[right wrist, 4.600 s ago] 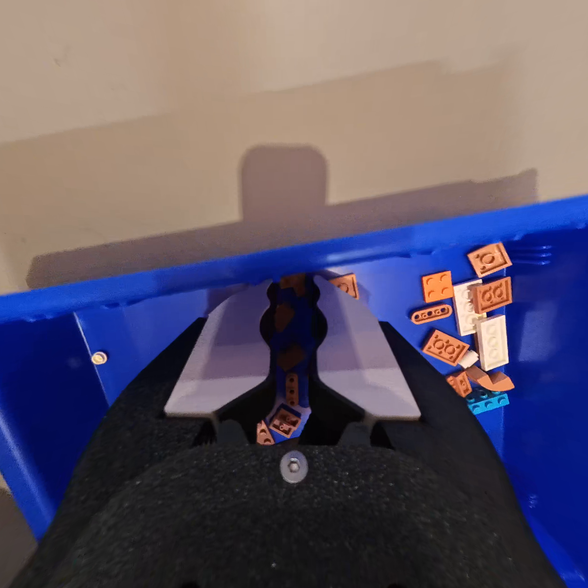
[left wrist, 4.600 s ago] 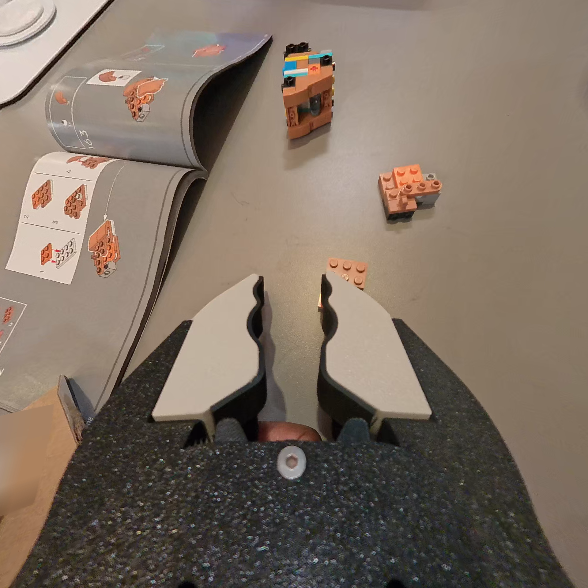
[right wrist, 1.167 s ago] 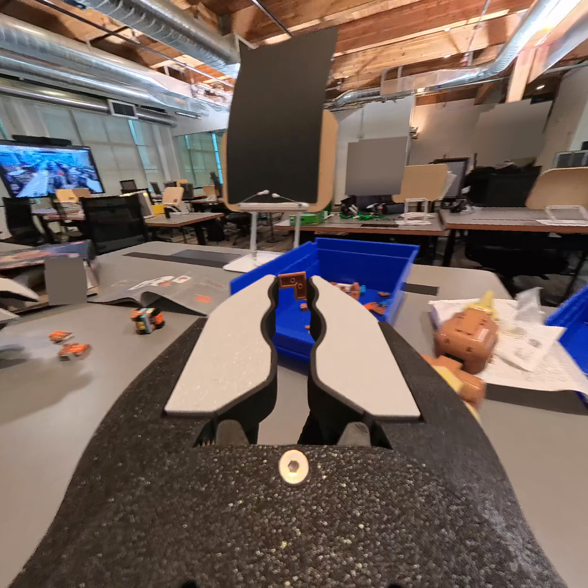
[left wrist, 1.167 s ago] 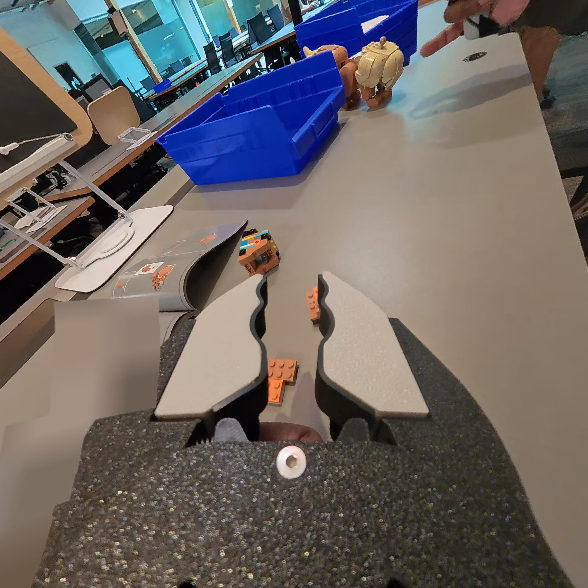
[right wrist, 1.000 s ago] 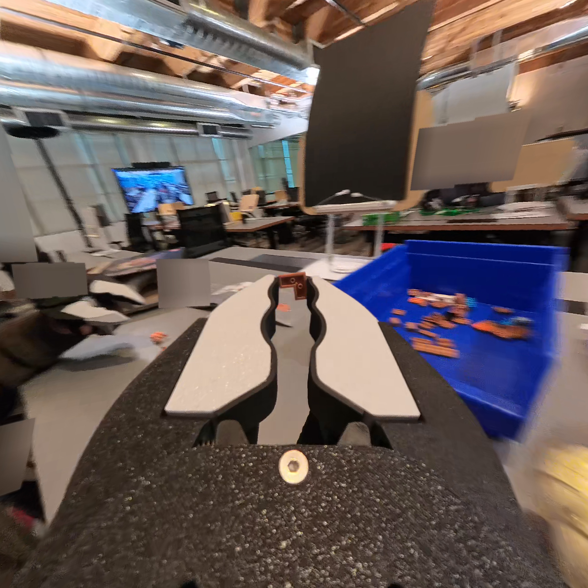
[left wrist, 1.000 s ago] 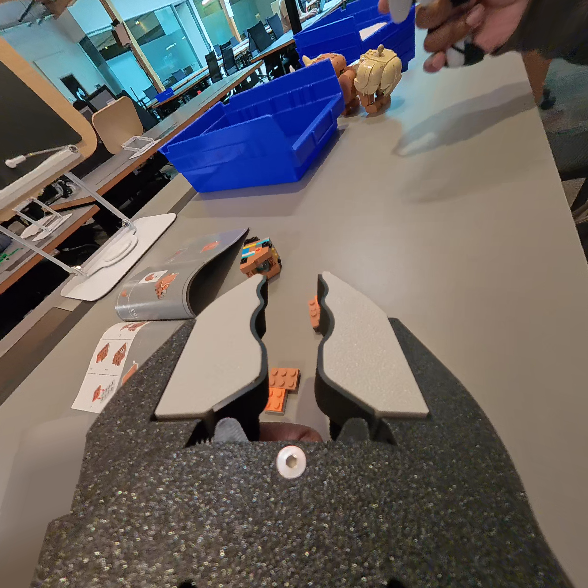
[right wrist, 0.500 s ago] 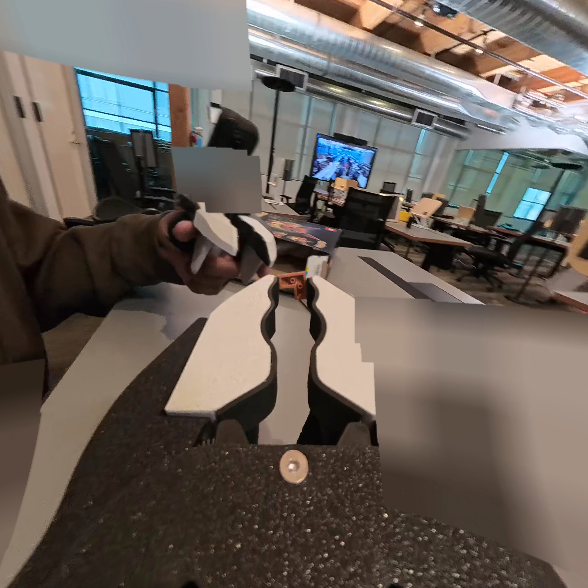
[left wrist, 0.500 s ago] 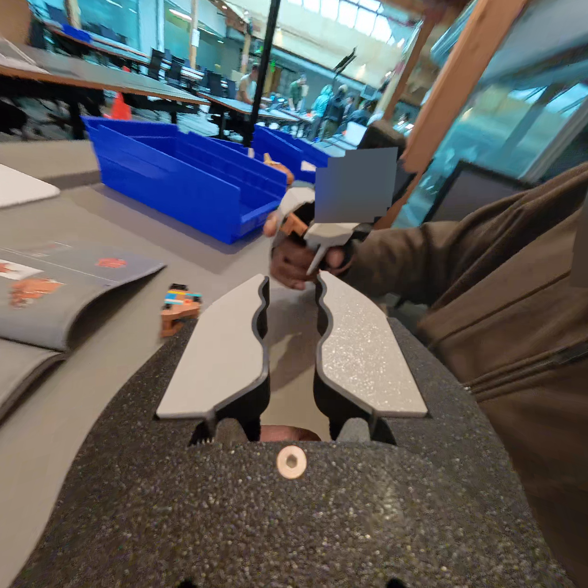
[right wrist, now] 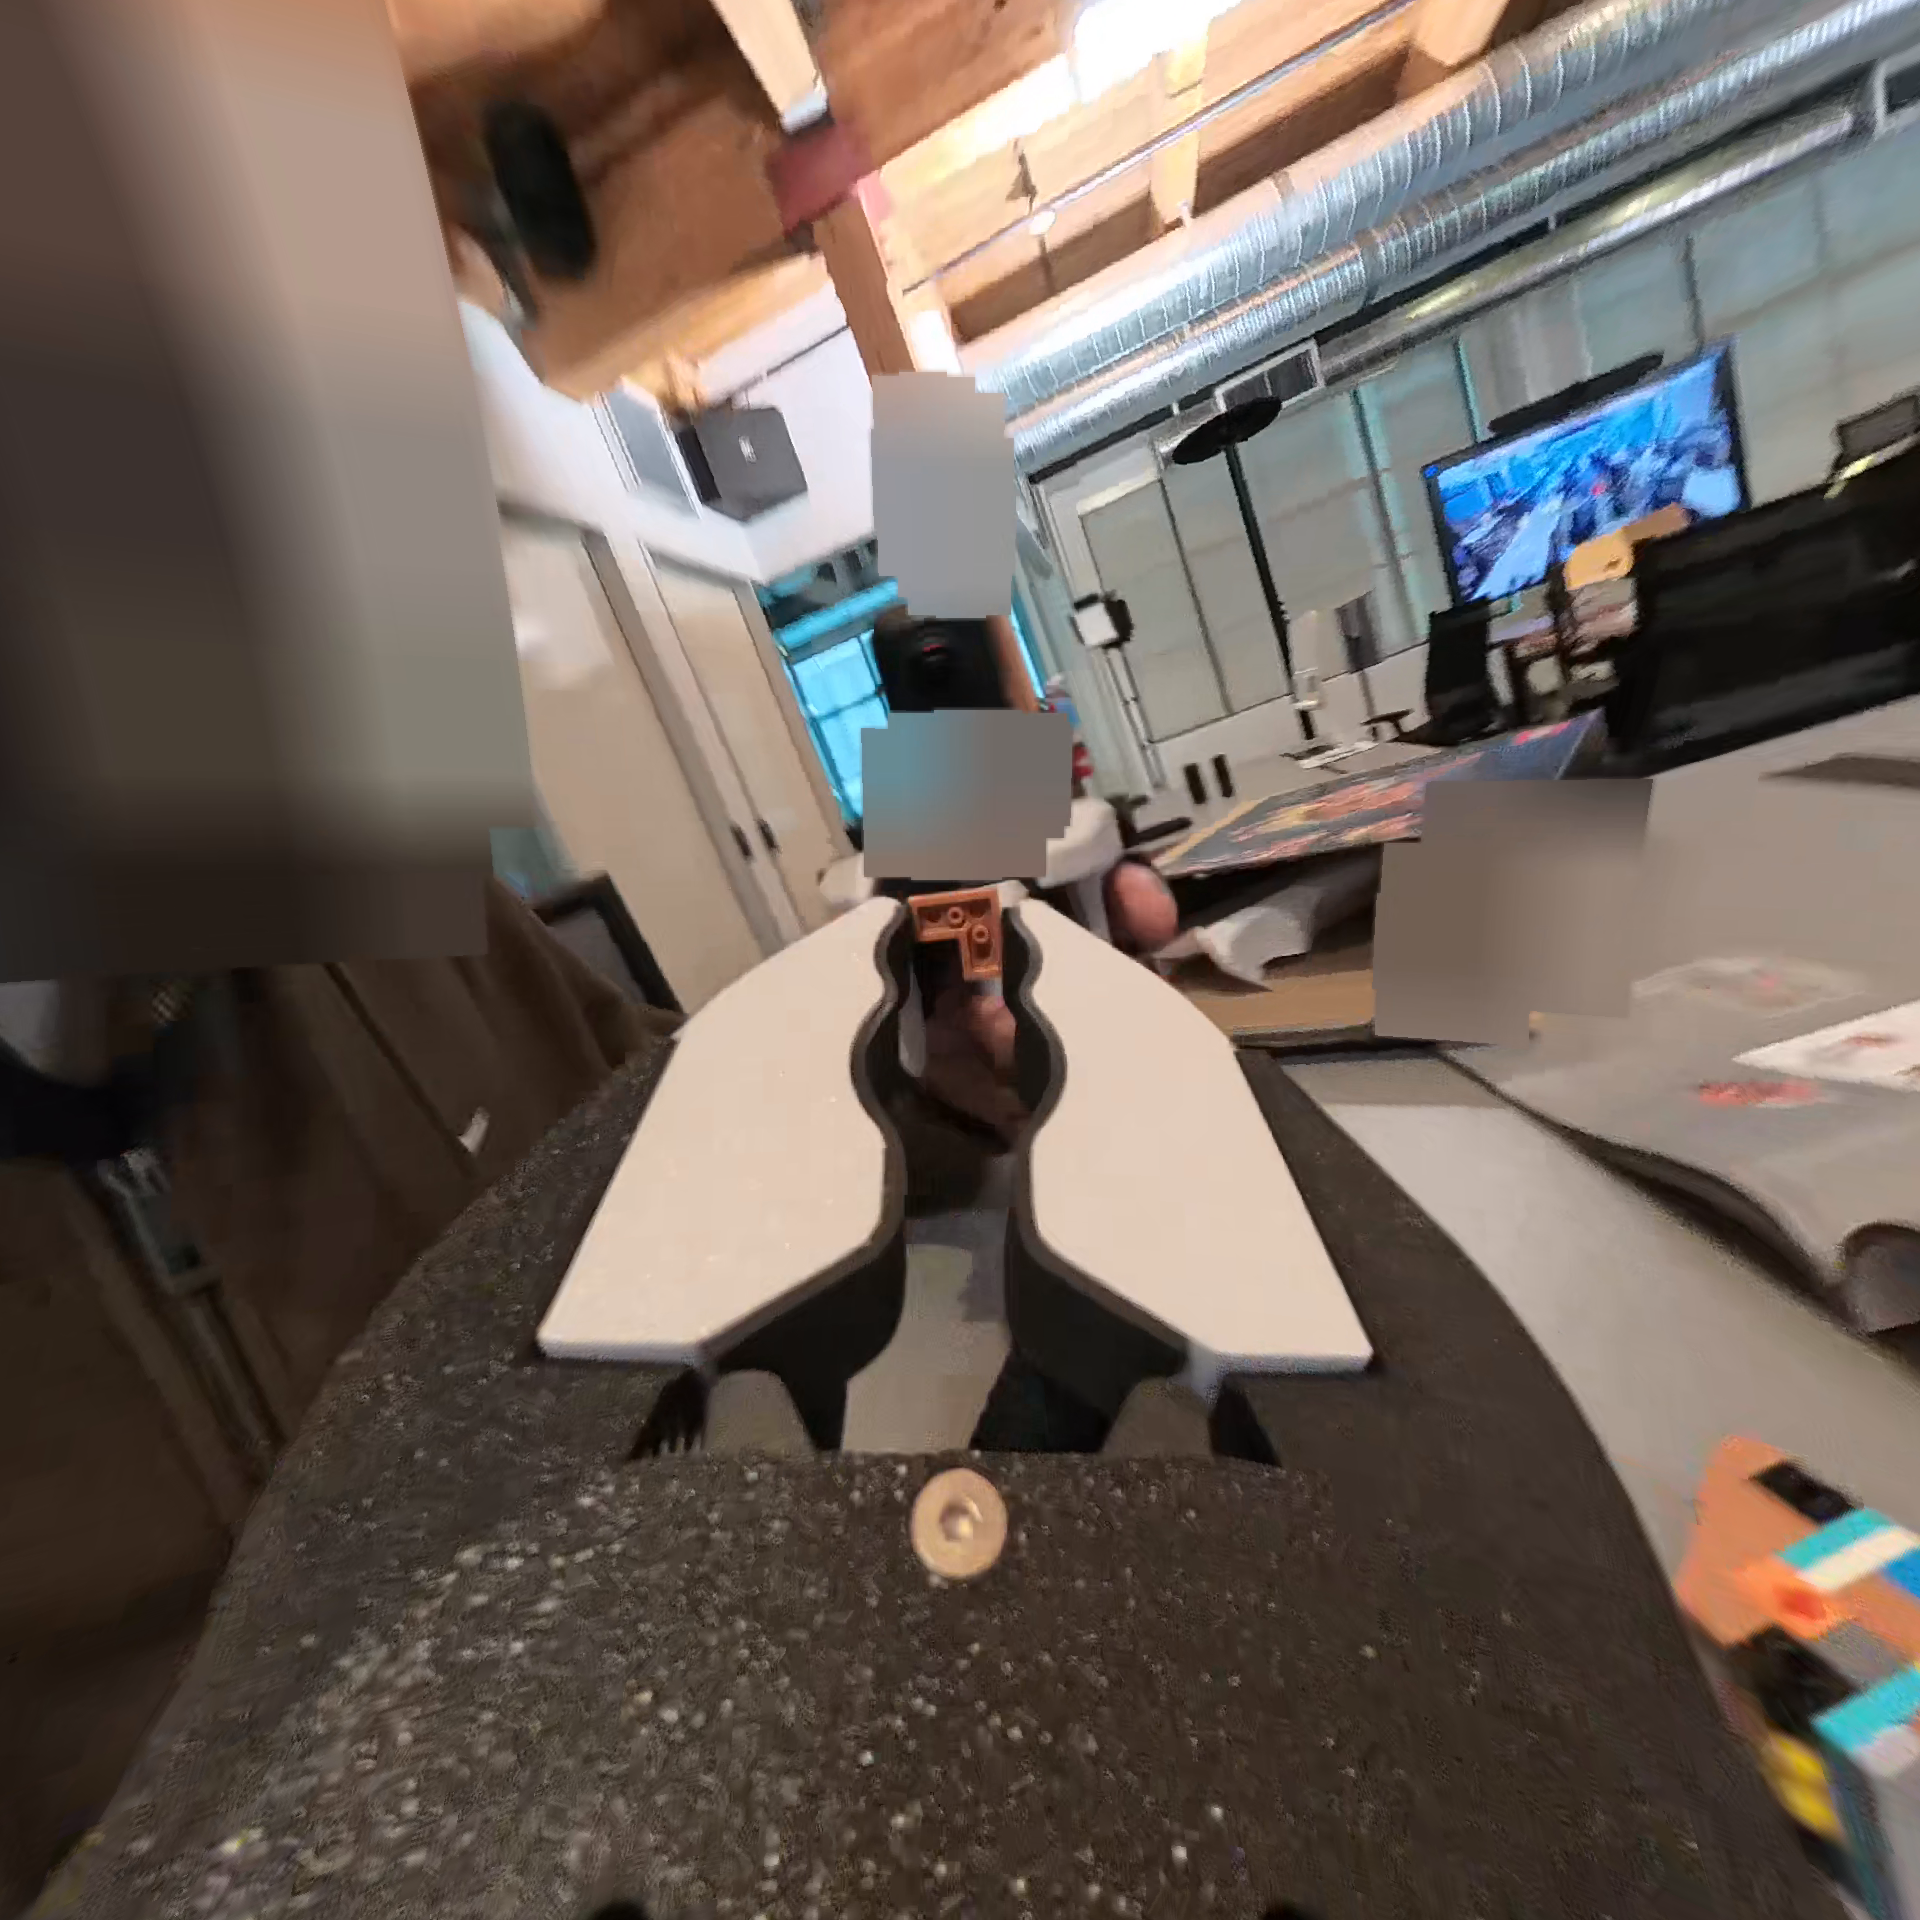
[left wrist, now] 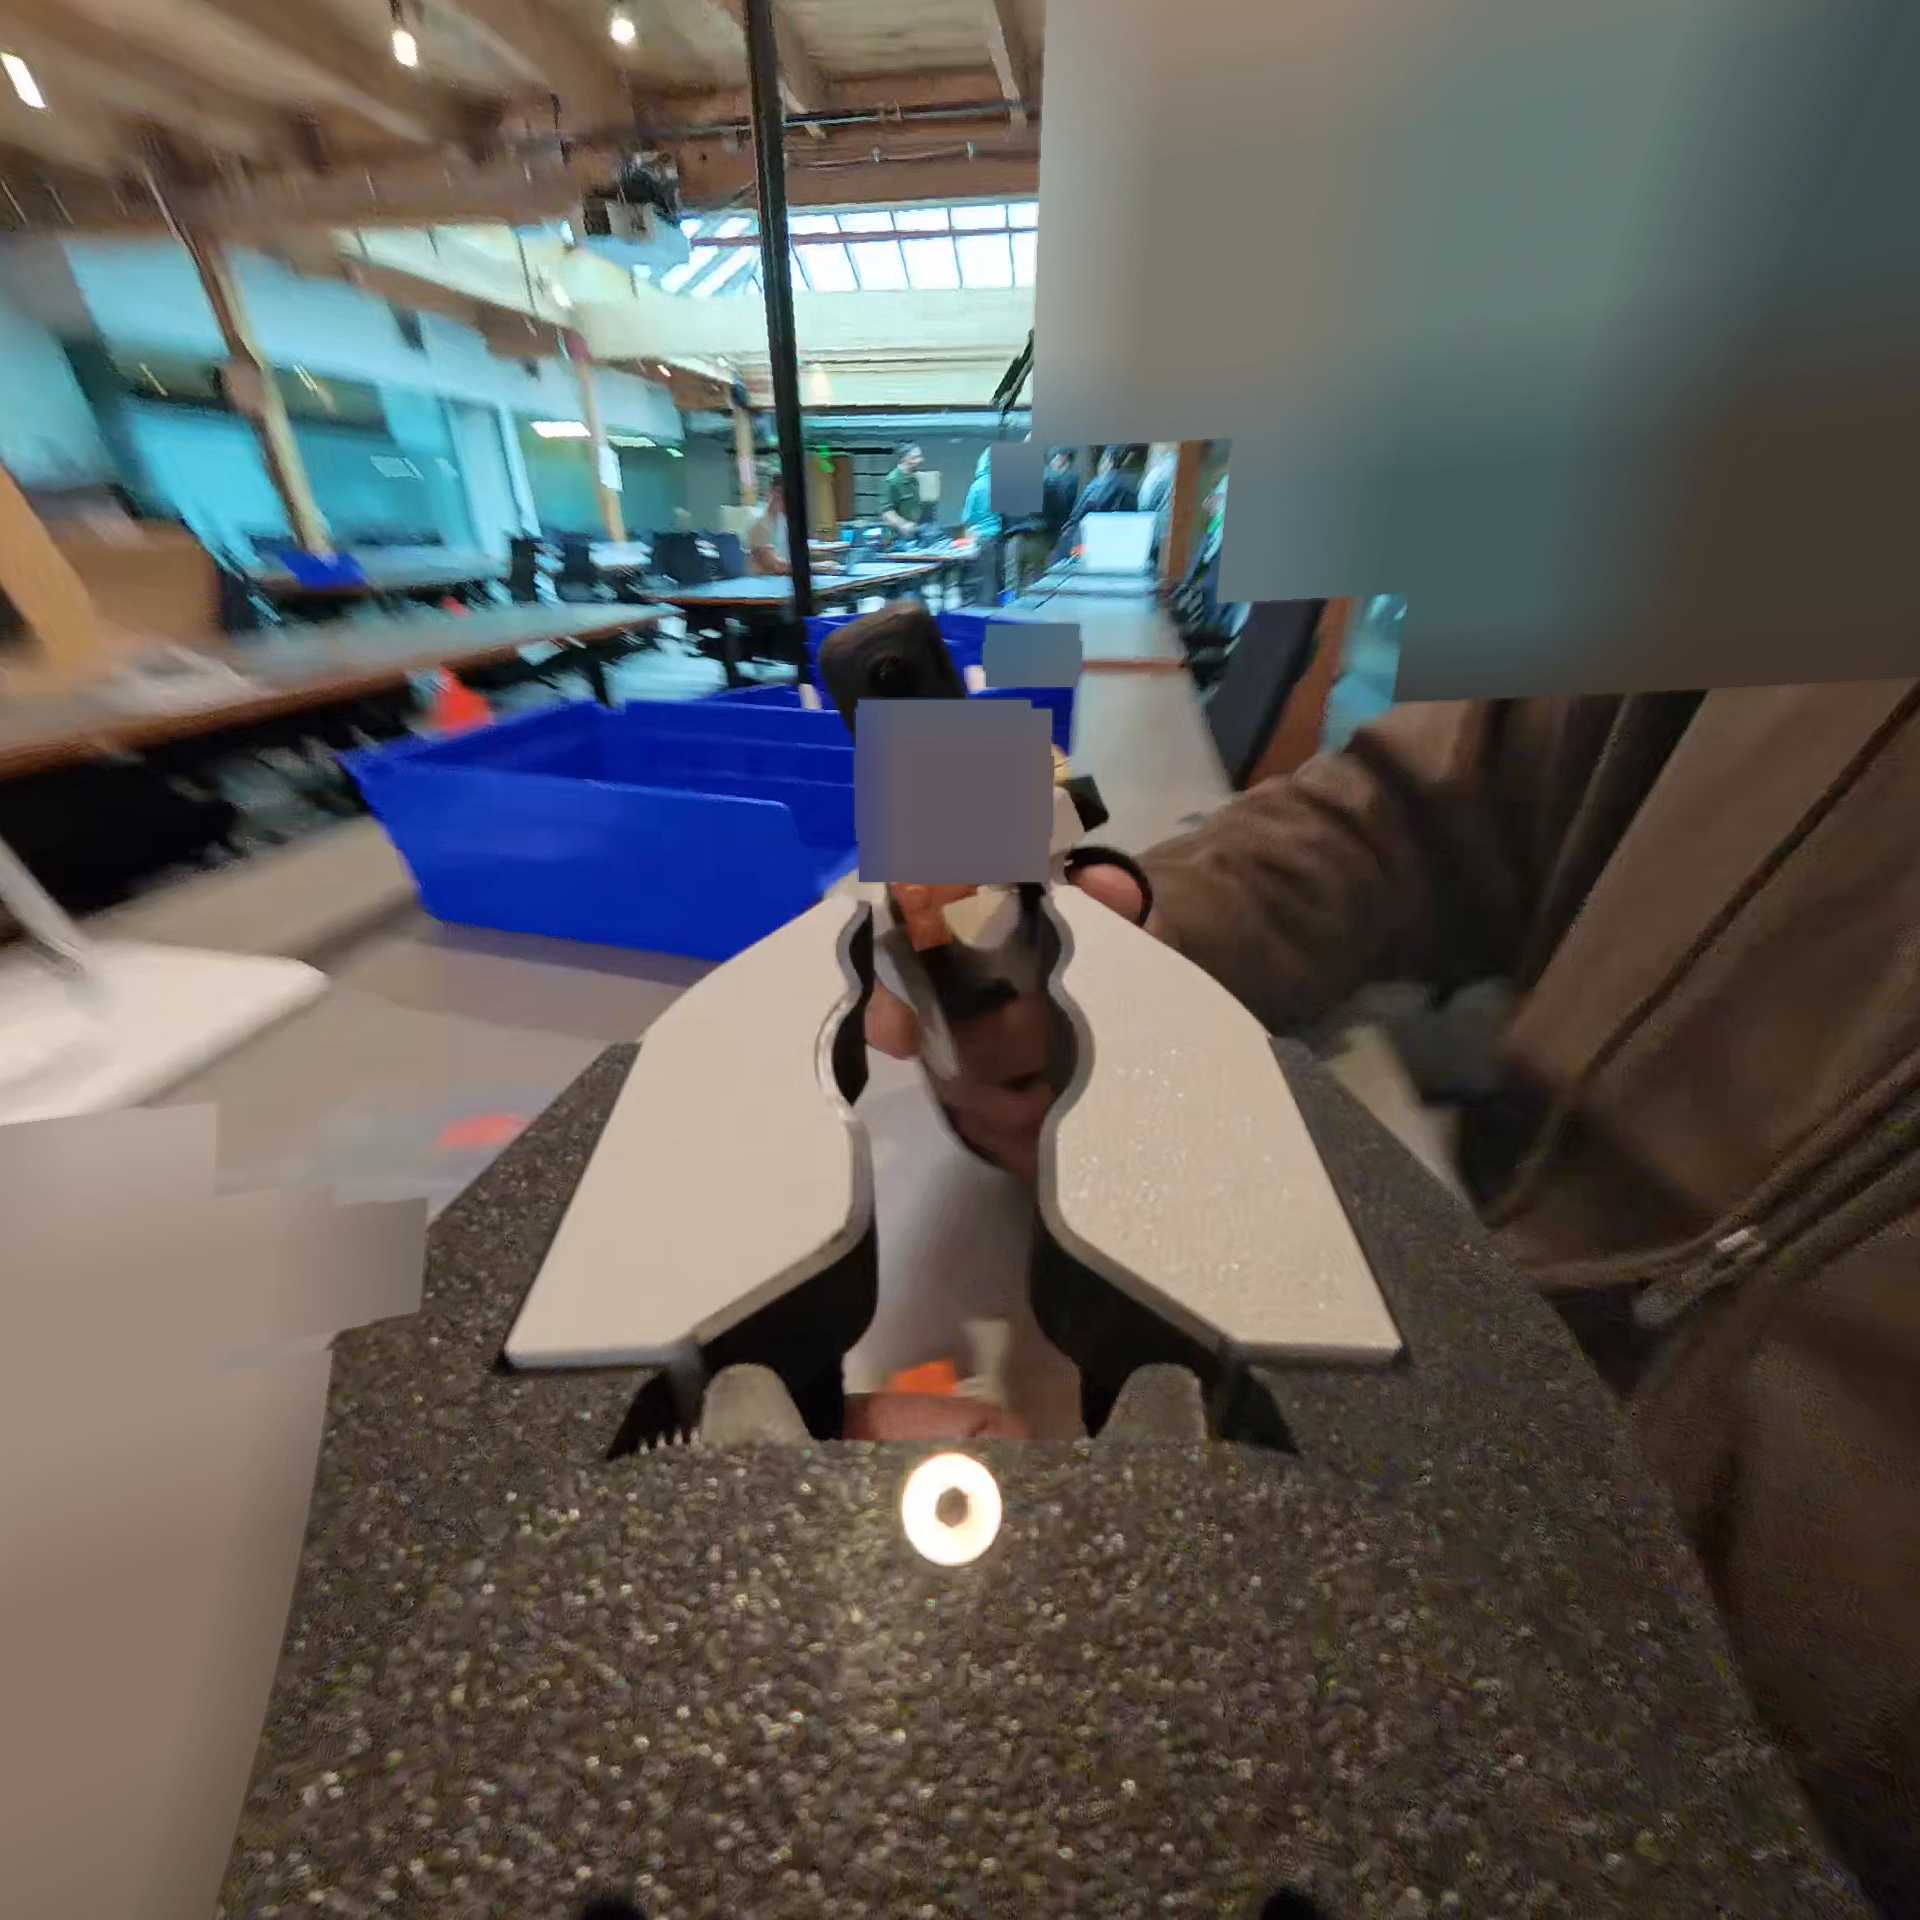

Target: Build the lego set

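Observation:
My right gripper [right wrist: 958,923] is shut on a small brown L-shaped plate [right wrist: 961,930], pinched at its fingertips and held in the air. My left gripper [left wrist: 951,920] is open and empty. The two grippers point at each other, tip to tip and close. In the left wrist view the L-shaped plate [left wrist: 925,914] shows just beyond my left fingertips, with the hand holding the right gripper behind it. A multi-coloured orange sub-assembly [right wrist: 1818,1621] stands on the table at the lower right of the right wrist view.
A blue bin [left wrist: 623,821] stands on the grey table [left wrist: 499,987] to the far left. The open instruction booklet [right wrist: 1662,1174] lies on the right. A blurred orange piece [left wrist: 478,1130] lies on the table. A person's brown sleeve [left wrist: 1455,883] fills the right side. Left and right tips are no more than a few centimetres apart. From either gripper's tips it is about 15 cm to the multi-coloured orange sub-assembly [right wrist: 1818,1621].
Both grippers have lifted off the table and swung to face each other, now closer together. The right stays shut on the L-shaped plate. The left stays open.

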### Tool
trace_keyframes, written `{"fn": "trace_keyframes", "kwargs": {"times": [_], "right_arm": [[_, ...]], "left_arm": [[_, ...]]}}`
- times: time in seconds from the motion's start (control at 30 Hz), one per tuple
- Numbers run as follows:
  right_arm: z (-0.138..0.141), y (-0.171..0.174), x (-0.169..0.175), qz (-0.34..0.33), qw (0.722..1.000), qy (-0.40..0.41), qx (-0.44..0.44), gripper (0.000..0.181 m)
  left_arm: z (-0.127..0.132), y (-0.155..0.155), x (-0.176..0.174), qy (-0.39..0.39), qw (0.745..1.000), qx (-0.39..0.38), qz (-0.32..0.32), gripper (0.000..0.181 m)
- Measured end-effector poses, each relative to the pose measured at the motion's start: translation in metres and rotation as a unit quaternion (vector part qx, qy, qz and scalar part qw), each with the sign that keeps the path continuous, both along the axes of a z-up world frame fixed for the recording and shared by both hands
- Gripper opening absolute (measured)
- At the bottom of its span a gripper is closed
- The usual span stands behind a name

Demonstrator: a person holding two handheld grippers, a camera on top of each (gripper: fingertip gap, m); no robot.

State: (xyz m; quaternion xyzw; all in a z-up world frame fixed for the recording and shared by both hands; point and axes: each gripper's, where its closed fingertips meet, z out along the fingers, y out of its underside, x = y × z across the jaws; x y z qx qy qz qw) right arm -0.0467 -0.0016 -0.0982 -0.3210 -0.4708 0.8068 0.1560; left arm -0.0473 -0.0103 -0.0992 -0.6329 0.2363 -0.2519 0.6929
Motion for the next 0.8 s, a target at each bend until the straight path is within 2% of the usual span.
{"fn": "trace_keyframes", "kwargs": {"times": [0.1, 0.2, 0.37, 0.53, 0.67, 0.8], "right_arm": [[-0.001, -0.001, -0.003, 0.059, 0.993, -0.042, -0.093, 0.016], [-0.004, -0.010, -0.003, 0.112, 0.982, -0.067, -0.140, 0.016], [-0.008, -0.019, -0.001, 0.155, 0.968, -0.091, -0.173, 0.016], [-0.012, -0.027, 0.000, 0.185, 0.958, -0.110, -0.188, 0.016], [-0.015, -0.032, 0.000, 0.192, 0.957, -0.117, -0.185, 0.016], [-0.020, -0.029, -0.003, 0.170, 0.965, -0.125, -0.153, 0.016]], "left_arm": [[-0.004, 0.001, 0.000, 0.155, 0.982, 0.087, 0.057, 0.029], [-0.012, 0.005, -0.005, 0.239, 0.958, 0.133, 0.090, 0.027], [-0.021, -0.002, 0.001, 0.296, 0.936, 0.176, 0.076, 0.024], [-0.022, -0.009, 0.010, 0.312, 0.926, 0.205, 0.058, 0.024], [-0.026, -0.007, 0.010, 0.338, 0.915, 0.210, 0.070, 0.017], [-0.031, -0.007, 0.007, 0.335, 0.923, 0.179, 0.064, 0.017]]}}
